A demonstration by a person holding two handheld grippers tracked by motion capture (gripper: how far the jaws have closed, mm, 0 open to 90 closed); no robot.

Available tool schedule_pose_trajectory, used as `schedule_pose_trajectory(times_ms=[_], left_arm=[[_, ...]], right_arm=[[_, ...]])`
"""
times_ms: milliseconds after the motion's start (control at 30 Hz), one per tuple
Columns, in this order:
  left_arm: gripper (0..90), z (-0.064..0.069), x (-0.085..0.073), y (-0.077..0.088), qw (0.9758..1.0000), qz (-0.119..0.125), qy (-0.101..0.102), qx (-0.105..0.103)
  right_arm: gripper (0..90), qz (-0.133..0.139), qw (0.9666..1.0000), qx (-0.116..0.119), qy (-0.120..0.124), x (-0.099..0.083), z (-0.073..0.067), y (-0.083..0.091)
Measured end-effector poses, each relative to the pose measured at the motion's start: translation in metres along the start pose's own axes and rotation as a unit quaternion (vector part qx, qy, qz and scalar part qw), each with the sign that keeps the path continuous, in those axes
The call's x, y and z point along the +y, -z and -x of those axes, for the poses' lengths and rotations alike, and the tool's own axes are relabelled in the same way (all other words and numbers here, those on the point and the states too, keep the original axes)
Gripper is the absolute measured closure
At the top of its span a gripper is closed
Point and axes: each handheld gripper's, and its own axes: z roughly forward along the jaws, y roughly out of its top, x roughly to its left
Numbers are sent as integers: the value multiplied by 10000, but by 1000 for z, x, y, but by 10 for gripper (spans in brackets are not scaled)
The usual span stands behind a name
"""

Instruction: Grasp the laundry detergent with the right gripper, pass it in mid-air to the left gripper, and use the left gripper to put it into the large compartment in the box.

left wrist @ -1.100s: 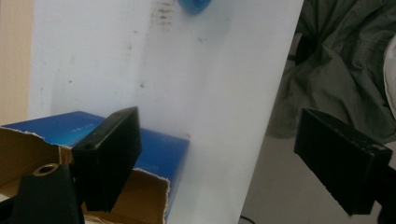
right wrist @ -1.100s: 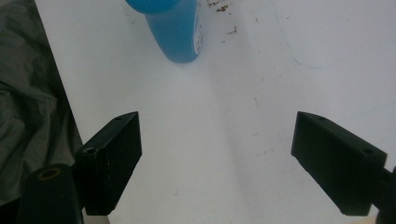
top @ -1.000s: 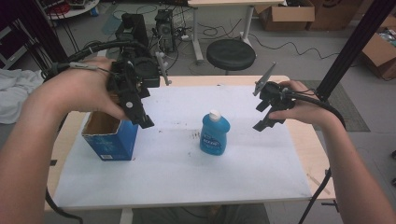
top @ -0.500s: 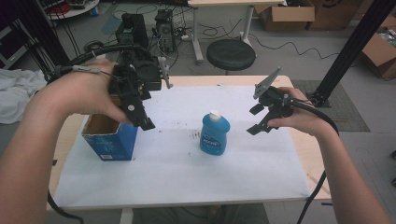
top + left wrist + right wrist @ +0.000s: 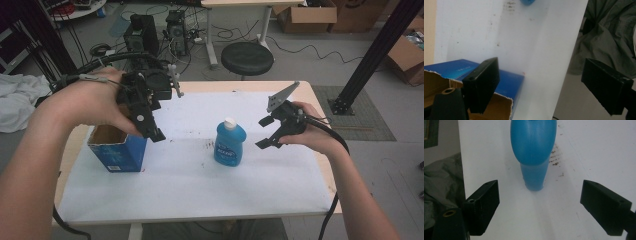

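Bottle (image 5: 230,142) upright mid-table, right of box (image 5: 117,148). Right gripper (image 5: 267,132) just right of bottle, jaws wide apart, empty. Left gripper (image 5: 150,127) above box, jaws apart. Centre bottle body between jaws, then squeeze gently, keep upright.

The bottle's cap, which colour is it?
White, on the blue bottle; the cap shows best in the high view.
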Motion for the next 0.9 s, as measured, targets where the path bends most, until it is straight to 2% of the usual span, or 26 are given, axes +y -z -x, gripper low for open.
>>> schedule_pose_trajectory(times_ms=[367,600,900], left_arm=[[158,-2,-5,-4,10000,20,50,-58],[158,-3,-5,-5,10000,16,54,-44],[158,-4,-6,-6,9999,38,88,-49]], right_arm=[[157,242,9995,214,-38,-1,1,-26],[159,389,9989,269,-44,1,1,-36],[169,404,9989,229,-35,4,1,-51]])
